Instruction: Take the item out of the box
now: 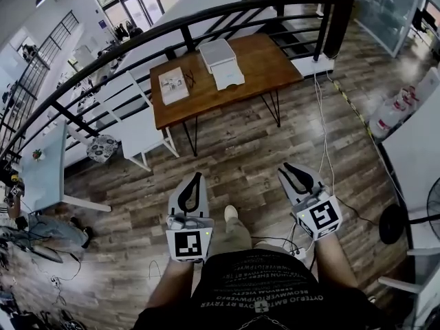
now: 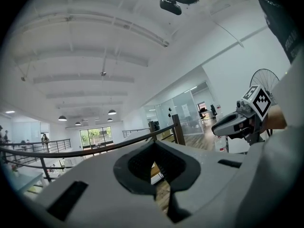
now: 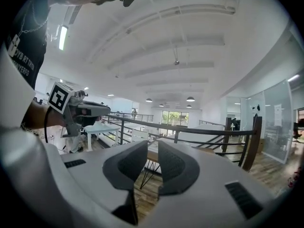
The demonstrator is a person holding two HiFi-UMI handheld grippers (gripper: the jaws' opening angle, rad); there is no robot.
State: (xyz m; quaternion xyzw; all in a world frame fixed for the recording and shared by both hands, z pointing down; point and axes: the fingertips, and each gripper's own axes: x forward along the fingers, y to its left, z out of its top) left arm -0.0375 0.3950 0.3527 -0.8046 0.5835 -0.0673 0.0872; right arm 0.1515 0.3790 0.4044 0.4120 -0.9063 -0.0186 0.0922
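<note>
Head view: white squarish box (image 1: 218,53) on table (image 1: 265,57); left gripper (image 1: 199,176) closed, right gripper (image 1: 286,166) slightly parted, empty.

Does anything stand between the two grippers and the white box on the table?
Nothing visible does. Only bare wooden floor lies between the left gripper, the right gripper and the table bearing the white box. The white chair stands off to the left.

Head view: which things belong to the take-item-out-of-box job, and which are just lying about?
Job:
white box
white flat piece beside it (lid or item, unclear)
wooden table
left gripper
right gripper

Lying about:
booklet
white chair
fan
water jugs
</note>
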